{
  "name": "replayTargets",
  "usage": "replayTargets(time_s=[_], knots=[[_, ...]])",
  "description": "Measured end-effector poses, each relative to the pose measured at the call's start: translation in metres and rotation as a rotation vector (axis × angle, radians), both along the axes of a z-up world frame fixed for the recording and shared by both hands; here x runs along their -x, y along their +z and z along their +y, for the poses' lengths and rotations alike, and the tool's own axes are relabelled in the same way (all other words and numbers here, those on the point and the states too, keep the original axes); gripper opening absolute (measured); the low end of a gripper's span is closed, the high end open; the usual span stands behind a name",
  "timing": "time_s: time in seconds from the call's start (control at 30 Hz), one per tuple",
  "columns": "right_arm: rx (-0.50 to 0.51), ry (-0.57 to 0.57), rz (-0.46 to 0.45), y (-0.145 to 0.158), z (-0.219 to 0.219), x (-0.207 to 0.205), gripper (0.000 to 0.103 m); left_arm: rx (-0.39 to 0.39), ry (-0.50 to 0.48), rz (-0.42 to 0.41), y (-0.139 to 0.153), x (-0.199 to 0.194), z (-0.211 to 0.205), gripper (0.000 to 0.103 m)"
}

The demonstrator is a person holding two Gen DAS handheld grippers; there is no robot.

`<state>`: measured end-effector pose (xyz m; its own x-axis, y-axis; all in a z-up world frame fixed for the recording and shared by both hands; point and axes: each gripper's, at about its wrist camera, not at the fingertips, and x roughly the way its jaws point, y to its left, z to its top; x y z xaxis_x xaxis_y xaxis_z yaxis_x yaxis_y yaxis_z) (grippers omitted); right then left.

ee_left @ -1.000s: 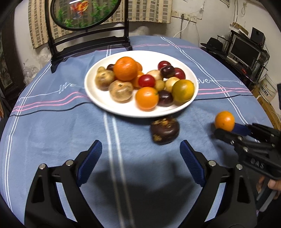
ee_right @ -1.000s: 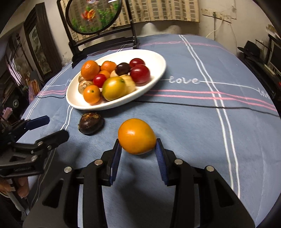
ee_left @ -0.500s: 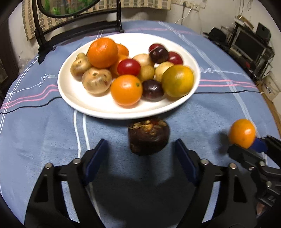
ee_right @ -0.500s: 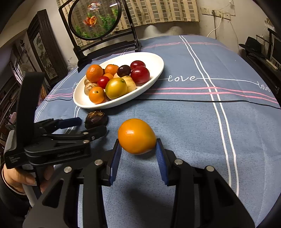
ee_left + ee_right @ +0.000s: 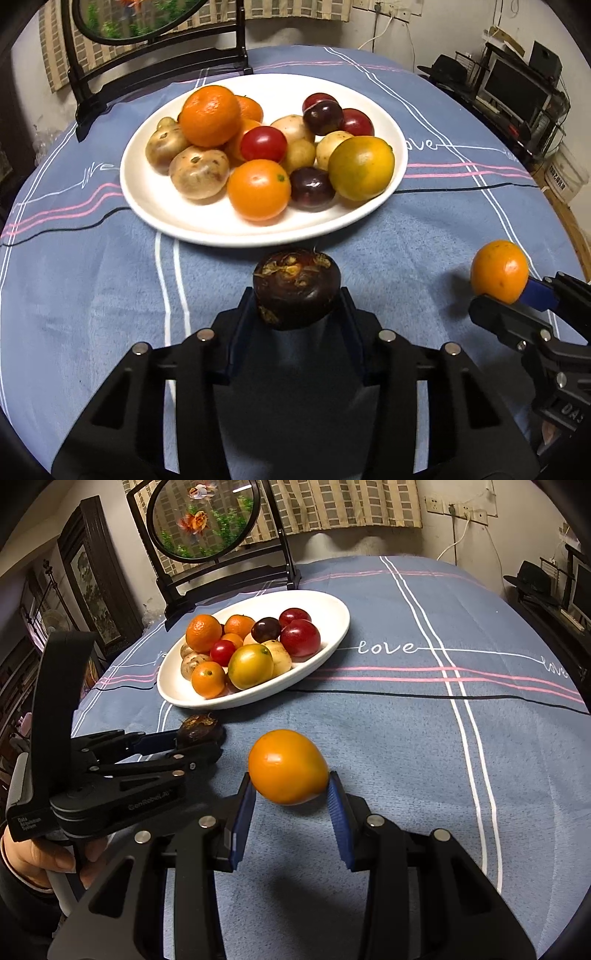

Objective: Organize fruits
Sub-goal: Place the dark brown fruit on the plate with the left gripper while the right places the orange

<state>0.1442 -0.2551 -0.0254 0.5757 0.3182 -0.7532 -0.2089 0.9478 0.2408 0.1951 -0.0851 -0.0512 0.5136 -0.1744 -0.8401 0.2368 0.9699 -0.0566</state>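
The left gripper (image 5: 297, 299), whose jaws have just been closing, is clamped on a dark mangosteen (image 5: 296, 288) beside the white plate (image 5: 147, 192). An orange fruit (image 5: 288, 771) is gripped by the right gripper (image 5: 290, 805) above the tablecloth (image 5: 406, 757). Most fruit is already plated; these two appear left.

Home living or dining room: round table under a blue "love" tablecloth (image 5: 406, 716), dark wooden chair (image 5: 155, 70), curtain (image 5: 332, 502), framed picture (image 5: 92, 579), wall socket (image 5: 458, 509), monitor on a shelf (image 5: 517, 88).
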Motion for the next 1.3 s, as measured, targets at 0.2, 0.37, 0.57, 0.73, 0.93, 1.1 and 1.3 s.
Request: replayTargets(time_s=[0.2, 0.37, 0.57, 0.73, 0.93, 1.1, 1.3], knots=[[0.006, 0.007, -0.006, 0.002, 0.004, 0.002, 0.039, 0.032, -0.011, -0.03, 0.012, 0.018, 0.015, 0.045], [0.013, 0.026, -0.022, 0.01, 0.013, 0.005, 0.039, 0.043, -0.026, -0.068, 0.028, 0.03, 0.024, 0.045], [0.02, 0.054, -0.064, 0.031, 0.023, 0.0, 0.04, 0.051, -0.031, -0.124, 0.055, 0.03, 0.036, 0.045], [0.034, 0.077, -0.101, 0.05, 0.036, -0.017, 0.04, 0.049, -0.021, -0.166, 0.075, 0.014, 0.047, 0.045], [0.063, 0.102, -0.135, 0.067, 0.054, -0.055, 0.04, 0.054, -0.012, -0.191, 0.091, -0.025, 0.05, 0.045], [0.067, 0.094, -0.119, 0.065, 0.061, -0.097, 0.04, 0.063, 0.029, -0.195, 0.098, -0.07, 0.056, 0.045], [0.091, 0.103, -0.089, 0.049, 0.071, -0.132, 0.04, 0.038, 0.059, -0.16, 0.083, -0.108, 0.059, 0.045]])
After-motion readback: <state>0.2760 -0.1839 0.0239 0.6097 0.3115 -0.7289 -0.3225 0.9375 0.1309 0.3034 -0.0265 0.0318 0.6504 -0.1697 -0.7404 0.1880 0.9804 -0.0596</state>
